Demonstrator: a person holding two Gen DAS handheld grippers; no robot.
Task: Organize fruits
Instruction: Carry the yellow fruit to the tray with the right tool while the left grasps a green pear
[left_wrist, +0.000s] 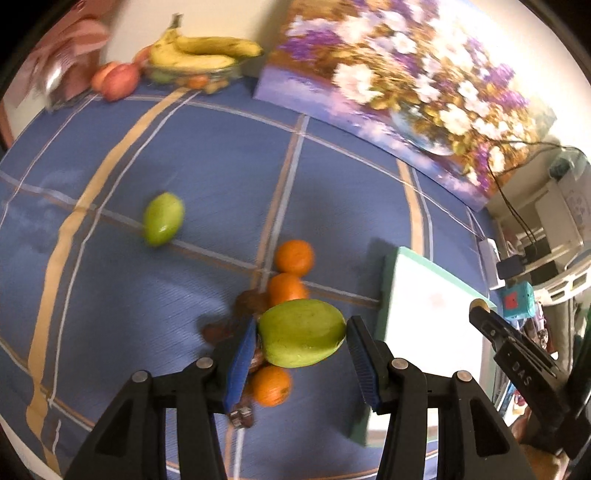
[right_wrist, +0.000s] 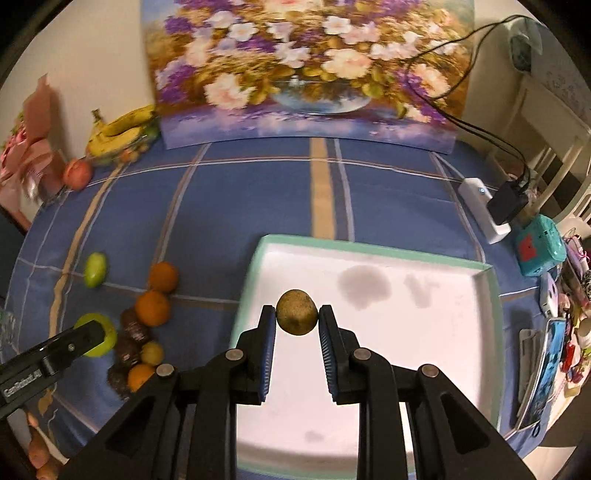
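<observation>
Gripping a green mango in the left gripper, long axis lying crosswise between the pads. Pinching a kiwi in the right gripper above the white tray.

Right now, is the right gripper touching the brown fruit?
Touching: the right wrist view shows the right gripper with both pads pressed against the brown fruit.
</observation>
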